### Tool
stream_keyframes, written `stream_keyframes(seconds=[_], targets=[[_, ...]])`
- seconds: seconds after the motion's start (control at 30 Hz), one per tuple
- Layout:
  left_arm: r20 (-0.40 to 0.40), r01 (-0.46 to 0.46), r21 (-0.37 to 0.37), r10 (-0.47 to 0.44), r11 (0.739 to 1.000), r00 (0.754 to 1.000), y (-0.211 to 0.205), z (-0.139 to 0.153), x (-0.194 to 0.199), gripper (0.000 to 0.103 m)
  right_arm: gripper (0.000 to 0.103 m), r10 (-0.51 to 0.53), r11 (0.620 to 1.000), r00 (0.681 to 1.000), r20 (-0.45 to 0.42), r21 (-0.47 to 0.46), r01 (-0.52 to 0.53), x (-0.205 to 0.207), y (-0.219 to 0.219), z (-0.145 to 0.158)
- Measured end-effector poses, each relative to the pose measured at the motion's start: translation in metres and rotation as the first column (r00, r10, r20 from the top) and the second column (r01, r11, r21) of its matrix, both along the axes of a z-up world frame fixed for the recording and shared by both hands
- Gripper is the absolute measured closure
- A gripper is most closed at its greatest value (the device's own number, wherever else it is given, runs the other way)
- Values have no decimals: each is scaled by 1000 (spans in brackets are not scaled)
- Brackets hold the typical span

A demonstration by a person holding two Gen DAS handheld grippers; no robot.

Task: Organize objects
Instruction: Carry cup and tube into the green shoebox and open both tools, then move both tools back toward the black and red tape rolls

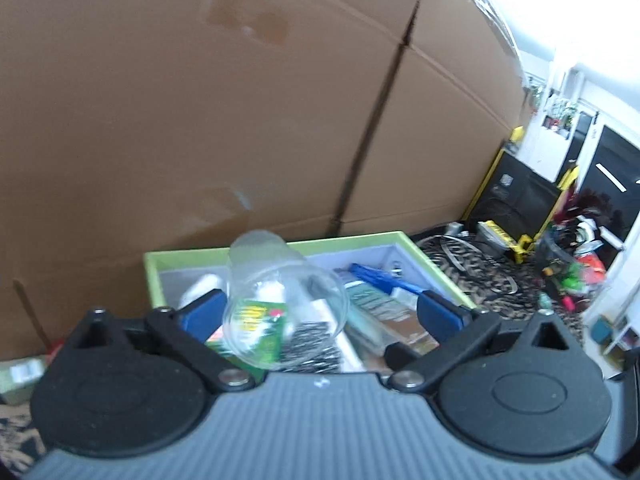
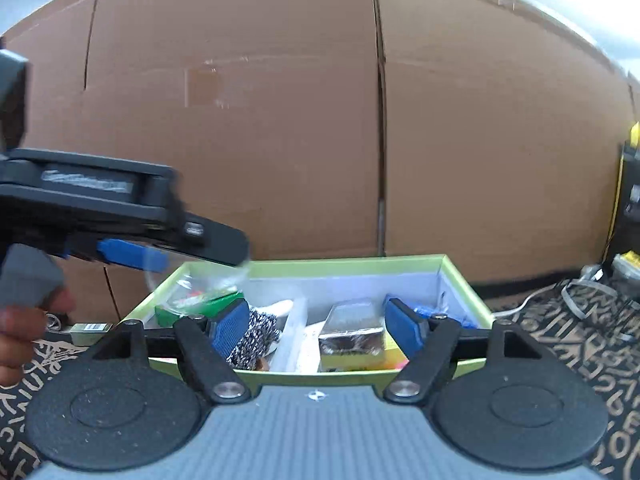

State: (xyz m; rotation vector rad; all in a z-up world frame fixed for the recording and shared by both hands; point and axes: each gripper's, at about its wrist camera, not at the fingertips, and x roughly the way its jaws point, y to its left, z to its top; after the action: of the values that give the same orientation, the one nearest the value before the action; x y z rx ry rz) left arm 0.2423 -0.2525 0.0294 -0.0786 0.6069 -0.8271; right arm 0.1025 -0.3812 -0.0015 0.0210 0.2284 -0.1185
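Note:
A light green box (image 1: pixel 280 245) with a pale lining stands against a big cardboard wall. It holds a green packet (image 1: pixel 256 320), a speckled black-and-white item (image 2: pixel 256 336), a foil-wrapped block (image 2: pixel 352 336) and a blue tool (image 1: pixel 384 280). A clear plastic cup (image 1: pixel 280 292) lies tilted over the box's left side, between the wide-apart blue pads of my left gripper (image 1: pixel 320 316); the pads are not closed on it. The cup also shows faintly in the right wrist view (image 2: pixel 200 280). My right gripper (image 2: pixel 316 328) is open and empty above the box's near edge. The left gripper body (image 2: pixel 120 216) shows at left.
A large cardboard box (image 1: pixel 200 120) fills the background. A patterned dark rug (image 2: pixel 580 340) lies under everything. Metal bands (image 1: pixel 472 260), a black-and-yellow case (image 1: pixel 516 196) and colourful clutter (image 1: pixel 576 264) lie to the right. A small labelled box (image 2: pixel 90 330) sits left of the green box.

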Motion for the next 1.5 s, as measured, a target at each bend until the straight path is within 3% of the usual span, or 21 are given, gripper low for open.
stream_keyframes(seconds=[0.2, 0.37, 0.63, 0.93, 1.27, 1.5], targets=[[-28, 60, -26, -60, 998, 998, -37, 1, -2, 0, 24, -58, 997, 997, -41, -43, 57, -11, -8, -4], [-14, 45, -28, -46, 999, 999, -26, 7, -15, 0, 23, -63, 998, 997, -43, 13, 64, -20, -16, -6], [103, -68, 106, 57, 992, 993, 48, 3, -52, 0, 18, 42, 998, 998, -56, 57, -39, -25, 14, -8], [130, -239, 159, 219, 958, 967, 156, -15, -79, 0, 16, 212, 977, 973, -92, 45, -208, -31, 79, -9], [60, -409, 173, 405, 896, 912, 250, -39, -79, 0, 16, 382, 923, 909, -167, 19, -384, -20, 162, -22], [63, -470, 181, 467, 864, 882, 287, -46, -66, 0, 17, 448, 886, 871, -202, -25, -462, 7, 214, -27]])
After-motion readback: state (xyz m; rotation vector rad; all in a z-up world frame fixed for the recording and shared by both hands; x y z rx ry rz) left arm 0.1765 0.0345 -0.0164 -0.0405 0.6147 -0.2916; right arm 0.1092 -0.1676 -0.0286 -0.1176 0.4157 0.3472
